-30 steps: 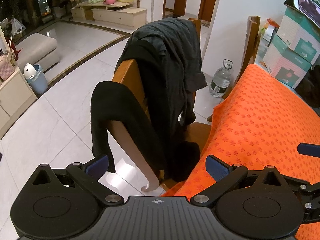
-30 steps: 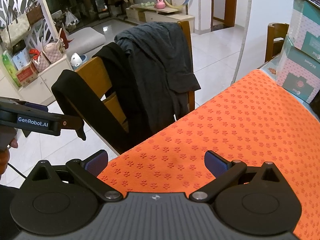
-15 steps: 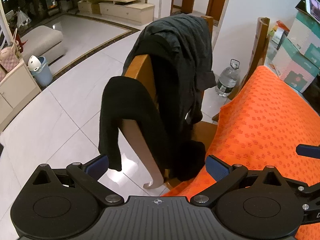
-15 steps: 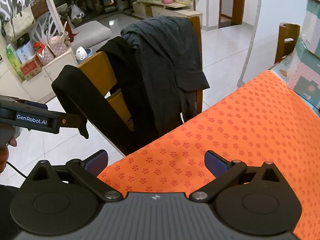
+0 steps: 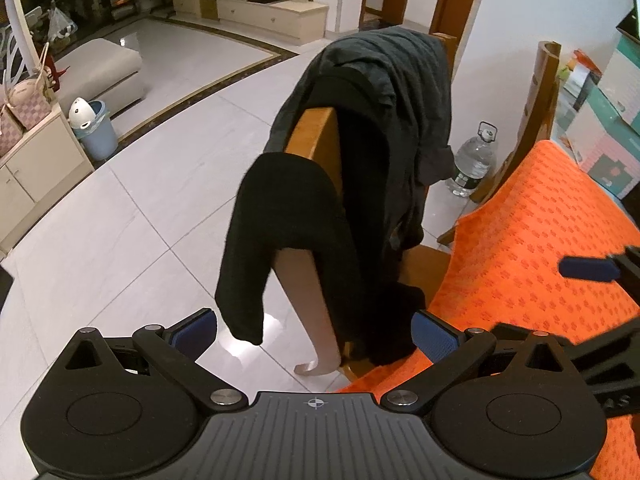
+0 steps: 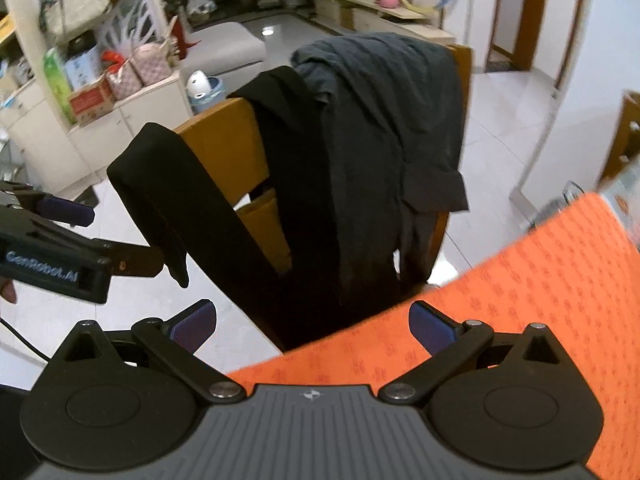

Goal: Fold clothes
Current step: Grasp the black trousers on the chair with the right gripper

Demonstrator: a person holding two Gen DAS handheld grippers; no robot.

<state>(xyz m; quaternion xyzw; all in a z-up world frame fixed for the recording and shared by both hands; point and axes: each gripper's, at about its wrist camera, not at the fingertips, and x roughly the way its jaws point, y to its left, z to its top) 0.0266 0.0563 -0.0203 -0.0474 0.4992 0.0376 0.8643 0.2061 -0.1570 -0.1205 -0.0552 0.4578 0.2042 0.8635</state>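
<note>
Left gripper [image 5: 314, 330]: jaws spread wide, ribbed blue pads, nothing between them. It hangs above the white tiled floor [image 5: 120, 216] at the table corner. Right gripper [image 6: 312, 326]: likewise spread wide and empty, over the near edge of the orange tablecloth [image 6: 532, 292], a textured fabric printed with small repeated motifs.

Just beyond stands a wooden chair [image 5: 316, 140] with a curved, glossy backrest. Three dark garments hang over it. A black garment [image 5: 280, 208], matte and smooth, drapes the near end of the backrest, one narrow end dangling free. A second black garment [image 6: 296, 128] lies across the middle. A charcoal shirt [image 6: 392, 112], creased, covers the far end, one short sleeve sticking out. Their lower parts merge in shadow on the seat; seams cannot be told apart.

Farther off, a clear water bottle [image 5: 474, 160] stands on the floor. The right wrist view is blurred at its right edge.
</note>
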